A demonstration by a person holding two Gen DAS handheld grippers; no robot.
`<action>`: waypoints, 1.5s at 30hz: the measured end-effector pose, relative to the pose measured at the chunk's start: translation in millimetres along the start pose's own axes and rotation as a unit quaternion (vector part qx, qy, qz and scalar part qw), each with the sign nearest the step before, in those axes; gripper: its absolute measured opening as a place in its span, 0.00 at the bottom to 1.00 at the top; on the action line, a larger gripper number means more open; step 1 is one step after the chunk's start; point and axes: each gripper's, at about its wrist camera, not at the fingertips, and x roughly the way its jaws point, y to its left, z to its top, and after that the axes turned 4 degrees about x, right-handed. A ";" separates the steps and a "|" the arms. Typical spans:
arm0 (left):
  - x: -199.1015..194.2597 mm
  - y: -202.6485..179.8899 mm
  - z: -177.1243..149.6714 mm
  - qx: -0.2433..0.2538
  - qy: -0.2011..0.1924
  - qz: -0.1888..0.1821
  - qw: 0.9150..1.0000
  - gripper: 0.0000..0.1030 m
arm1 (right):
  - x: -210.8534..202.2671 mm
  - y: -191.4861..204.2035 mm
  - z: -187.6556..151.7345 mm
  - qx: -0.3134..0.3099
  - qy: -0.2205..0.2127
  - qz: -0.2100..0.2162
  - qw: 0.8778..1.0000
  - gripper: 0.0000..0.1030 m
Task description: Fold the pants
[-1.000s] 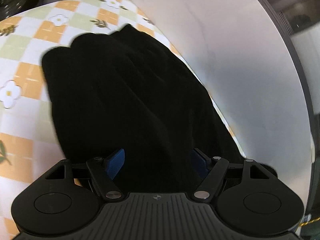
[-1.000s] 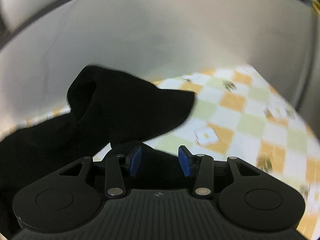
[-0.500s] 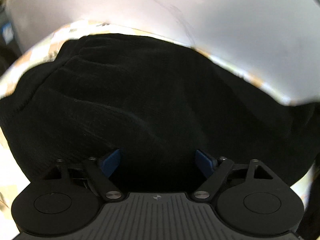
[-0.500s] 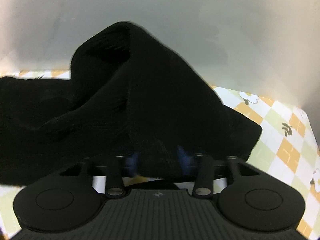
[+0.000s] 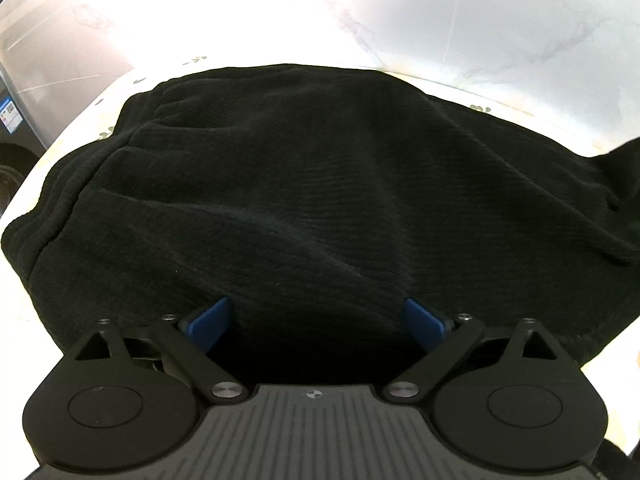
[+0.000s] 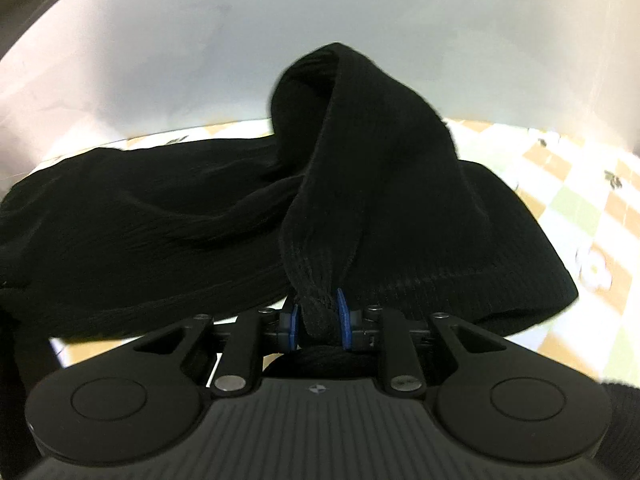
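Black ribbed pants (image 5: 304, 184) lie spread over the checked tablecloth and fill most of the left wrist view. My left gripper (image 5: 316, 316) hovers at their near edge, open, with its blue pads (image 5: 212, 318) wide apart and dark cloth below them. In the right wrist view the pants (image 6: 168, 216) stretch away to the left, and one end rises in a bunched fold (image 6: 352, 128). My right gripper (image 6: 318, 314) is shut on the hemmed edge of that fold, the cloth pinched between the blue pads (image 6: 342, 314).
A checked tablecloth (image 6: 568, 208) in orange, green and white with flower prints shows to the right of the pants. A pale wall (image 6: 200, 48) stands close behind the table. The overexposed cloth edge (image 5: 132, 76) curves round the pants' far side.
My right gripper has gone from open to shut on the pants' hem and raised it. The left gripper has moved closer over the cloth, still open.
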 end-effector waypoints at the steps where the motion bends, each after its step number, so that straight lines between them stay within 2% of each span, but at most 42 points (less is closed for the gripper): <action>1: 0.5 2.0 -2.5 0.001 0.000 -0.001 1.000 0.95 | -5.1 3.3 -6.0 0.004 0.002 0.005 1.000 0.21; 9: -5.8 27.7 -18.6 -0.004 -0.003 0.001 1.000 0.98 | -42.8 28.3 -44.4 0.019 0.029 0.041 0.999 0.20; 12: -4.4 31.6 -23.6 -0.011 -0.003 0.006 1.000 0.98 | -49.8 29.7 -48.5 0.026 0.038 0.053 0.998 0.20; 14: -3.2 31.2 -22.6 -0.017 0.000 0.007 1.000 0.98 | -51.3 29.1 -46.7 0.020 0.043 0.057 0.997 0.20; 18: -3.2 20.9 -10.3 -0.026 0.015 0.010 1.000 0.97 | -56.5 -0.5 -26.6 0.019 0.060 0.070 0.996 0.17; 21: -14.4 24.8 10.6 -0.085 0.019 -0.023 0.996 0.81 | -66.7 -6.1 -6.8 -0.015 0.036 0.077 0.996 0.16; 24: -41.1 23.5 28.5 -0.163 -0.022 -0.080 0.983 0.80 | -106.2 -24.6 20.3 -0.043 -0.005 0.084 0.996 0.16; 26: -56.0 8.2 41.9 -0.175 -0.045 -0.101 0.978 0.80 | -125.4 -45.7 42.9 -0.046 -0.033 0.077 0.995 0.16; 30: -71.5 -41.5 67.2 -0.156 -0.074 -0.140 0.975 0.80 | -138.9 -97.2 94.2 -0.014 -0.095 0.039 0.995 0.16; 33: -72.6 -79.3 81.4 -0.140 -0.083 -0.148 0.975 0.80 | -127.2 -128.9 128.8 -0.001 -0.131 -0.002 0.991 0.15; 36: -66.5 -111.5 90.2 -0.113 -0.092 -0.138 0.980 0.81 | -95.6 -157.9 151.6 0.049 -0.156 -0.056 0.985 0.20; 37: -64.5 -123.6 91.4 -0.106 -0.090 -0.132 0.981 0.81 | -83.8 -166.7 154.1 0.063 -0.161 -0.078 0.982 0.31; 39: -53.8 -137.1 91.8 -0.101 -0.076 -0.120 0.985 0.81 | -69.4 -182.7 150.8 0.089 -0.157 -0.099 0.979 0.46; 43: -35.2 -146.7 82.8 -0.110 -0.046 -0.101 0.988 0.81 | -64.4 -207.9 117.1 0.125 -0.129 -0.073 0.981 0.44; 45: -18.1 -140.8 66.1 -0.118 -0.030 -0.093 0.988 0.81 | -64.9 -218.1 93.0 0.122 -0.106 -0.081 0.984 0.46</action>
